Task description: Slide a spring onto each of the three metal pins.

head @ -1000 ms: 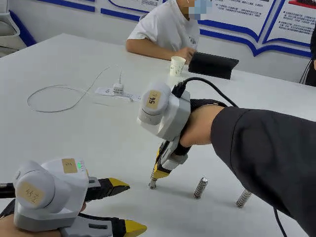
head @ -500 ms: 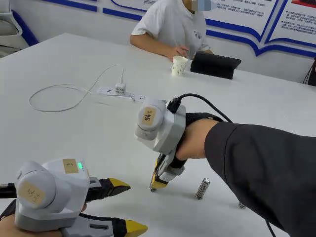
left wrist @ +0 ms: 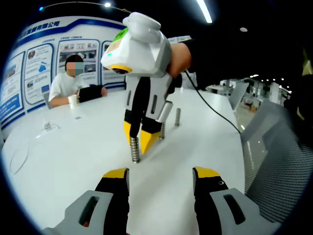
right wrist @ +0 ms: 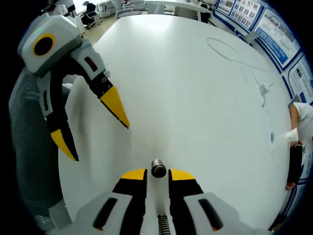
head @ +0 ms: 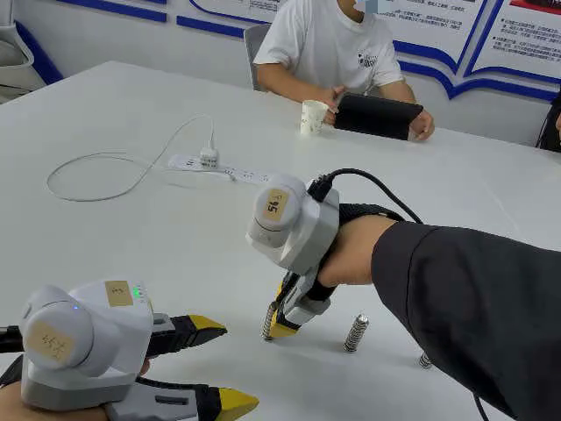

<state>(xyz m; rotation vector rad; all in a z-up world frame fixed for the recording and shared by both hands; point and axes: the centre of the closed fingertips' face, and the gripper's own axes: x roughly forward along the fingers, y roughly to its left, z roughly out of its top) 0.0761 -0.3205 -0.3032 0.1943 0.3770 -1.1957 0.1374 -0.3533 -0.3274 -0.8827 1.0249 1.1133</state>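
A wide white table (head: 114, 114) runs back to a poster-lined wall, and a seated person (head: 329, 44) at its far edge sits behind a dark tablet (head: 377, 114) and a paper cup (head: 312, 117). Toward the near edge the right claw (head: 279, 326) points down, pinching a spring (head: 268, 320) that stands upright on the table. The left claw (head: 230, 364) lies spread apart to its left, and two more upright springs (head: 356, 333) stand to its right, the farther one partly hidden by a dark sleeve (head: 473, 307).
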